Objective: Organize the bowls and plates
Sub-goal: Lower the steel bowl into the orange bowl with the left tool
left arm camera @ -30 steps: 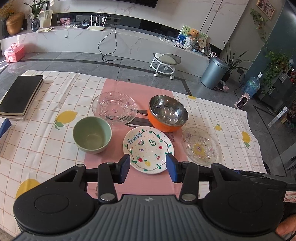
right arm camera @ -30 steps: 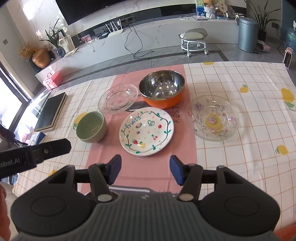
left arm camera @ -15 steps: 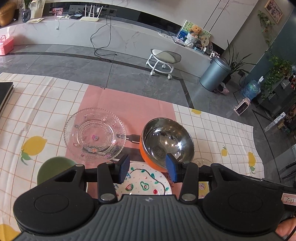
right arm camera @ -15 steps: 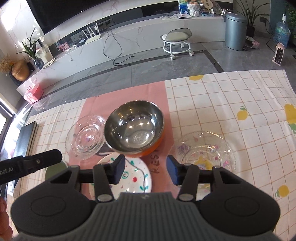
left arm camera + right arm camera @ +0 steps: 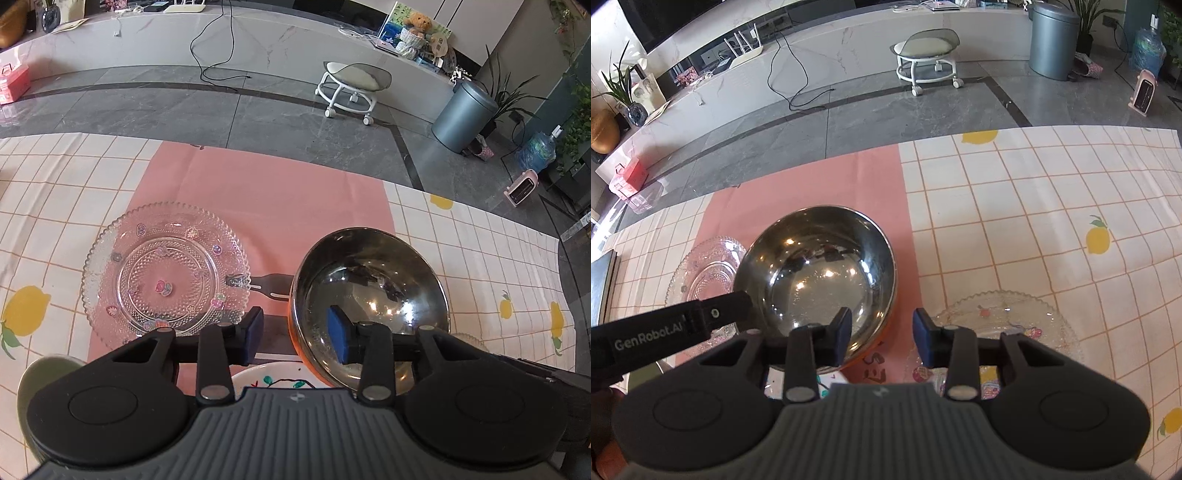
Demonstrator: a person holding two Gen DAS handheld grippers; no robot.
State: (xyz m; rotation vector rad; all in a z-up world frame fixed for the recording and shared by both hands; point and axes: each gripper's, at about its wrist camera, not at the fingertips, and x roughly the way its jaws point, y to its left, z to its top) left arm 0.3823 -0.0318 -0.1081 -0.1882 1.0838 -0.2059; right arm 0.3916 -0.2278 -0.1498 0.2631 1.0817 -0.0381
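A steel bowl (image 5: 369,291) with an orange outside sits on the pink runner. My left gripper (image 5: 295,334) straddles its left rim, one pad outside and one inside, jaws closing with a gap still on both sides. My right gripper (image 5: 881,336) straddles the right rim of the same bowl (image 5: 816,273) in the same way, also closing and not pressing. A beaded glass plate (image 5: 166,273) lies left of the bowl. A second glass plate (image 5: 1008,325) lies to its right. The white fruit-painted plate (image 5: 273,376) and the green bowl (image 5: 48,369) peek out under the left gripper.
The checked lemon tablecloth (image 5: 1034,206) ends at the table's far edge just beyond the bowl, with grey floor past it. A black book (image 5: 602,288) lies at the far left. The left gripper's body (image 5: 676,328) crosses the lower left of the right wrist view.
Both grippers have come forward and down from above the fruit plate onto the steel bowl. Their jaws have narrowed, and each now has the bowl's rim between its pads.
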